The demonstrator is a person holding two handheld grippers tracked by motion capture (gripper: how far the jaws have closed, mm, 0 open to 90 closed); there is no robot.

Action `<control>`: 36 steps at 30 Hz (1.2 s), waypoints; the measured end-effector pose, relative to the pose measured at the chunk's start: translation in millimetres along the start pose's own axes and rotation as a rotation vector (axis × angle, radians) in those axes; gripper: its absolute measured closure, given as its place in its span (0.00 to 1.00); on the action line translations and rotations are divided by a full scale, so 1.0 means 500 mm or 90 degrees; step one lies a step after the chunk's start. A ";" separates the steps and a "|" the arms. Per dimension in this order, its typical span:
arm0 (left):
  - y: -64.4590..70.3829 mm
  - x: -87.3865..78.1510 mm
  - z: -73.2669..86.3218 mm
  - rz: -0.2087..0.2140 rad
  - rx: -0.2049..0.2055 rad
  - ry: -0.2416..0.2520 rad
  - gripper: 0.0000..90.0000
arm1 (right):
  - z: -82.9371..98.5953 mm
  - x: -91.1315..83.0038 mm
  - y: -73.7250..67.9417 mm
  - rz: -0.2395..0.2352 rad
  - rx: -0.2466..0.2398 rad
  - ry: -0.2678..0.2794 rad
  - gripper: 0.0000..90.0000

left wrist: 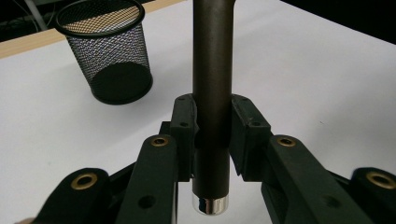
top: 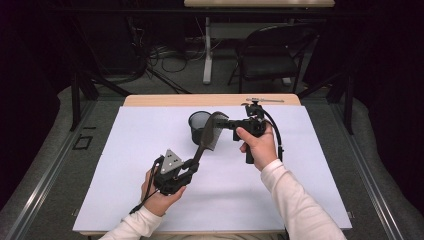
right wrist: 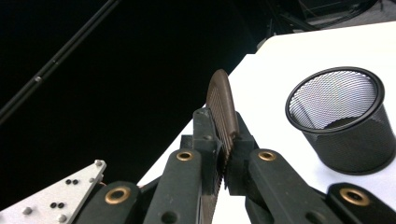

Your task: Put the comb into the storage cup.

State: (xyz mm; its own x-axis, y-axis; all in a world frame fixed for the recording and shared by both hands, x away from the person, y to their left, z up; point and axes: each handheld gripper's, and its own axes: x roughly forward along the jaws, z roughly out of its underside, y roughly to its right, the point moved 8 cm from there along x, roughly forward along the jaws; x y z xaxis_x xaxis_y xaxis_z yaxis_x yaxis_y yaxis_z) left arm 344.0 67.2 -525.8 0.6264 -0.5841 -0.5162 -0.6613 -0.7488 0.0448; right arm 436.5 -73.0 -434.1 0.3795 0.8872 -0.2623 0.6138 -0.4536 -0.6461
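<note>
A dark brown comb [top: 206,138] with a long handle is held in the air over the white table, pinched at both ends. My left gripper [top: 192,164] is shut on its round handle [left wrist: 212,93], whose shiny end cap pokes out below the jaws. My right gripper [top: 226,123] is shut on the toothed head [right wrist: 223,112], at about the height of the cup's rim. A black mesh cup [top: 199,125] stands upright and empty just behind the comb; it is also seen as the cup [left wrist: 106,51] and the cup [right wrist: 343,119].
A white sheet [top: 125,165] covers the table, with a wooden strip [top: 170,100] showing at the far edge. A small metal part [top: 260,100] lies on that strip. Beyond the table are a dark chair [top: 270,55] and floor cables.
</note>
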 end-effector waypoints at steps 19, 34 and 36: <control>0.000 0.002 0.002 0.003 0.001 -0.002 0.80 | 0.002 0.000 0.005 -0.012 0.011 0.002 0.96; -0.003 0.002 0.001 0.002 -0.003 0.004 0.80 | 0.001 0.001 0.000 -0.021 0.022 0.010 0.96; -0.003 0.002 0.001 0.001 -0.004 0.004 0.80 | 0.001 0.001 0.000 -0.019 0.023 0.010 0.97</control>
State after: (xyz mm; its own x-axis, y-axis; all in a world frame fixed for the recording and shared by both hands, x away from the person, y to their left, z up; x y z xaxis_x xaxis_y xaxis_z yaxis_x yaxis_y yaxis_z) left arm 345.4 68.1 -526.6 0.6273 -0.5877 -0.5110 -0.6602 -0.7494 0.0513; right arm 436.2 -72.3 -434.6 0.3721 0.8990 -0.2308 0.6004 -0.4228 -0.6788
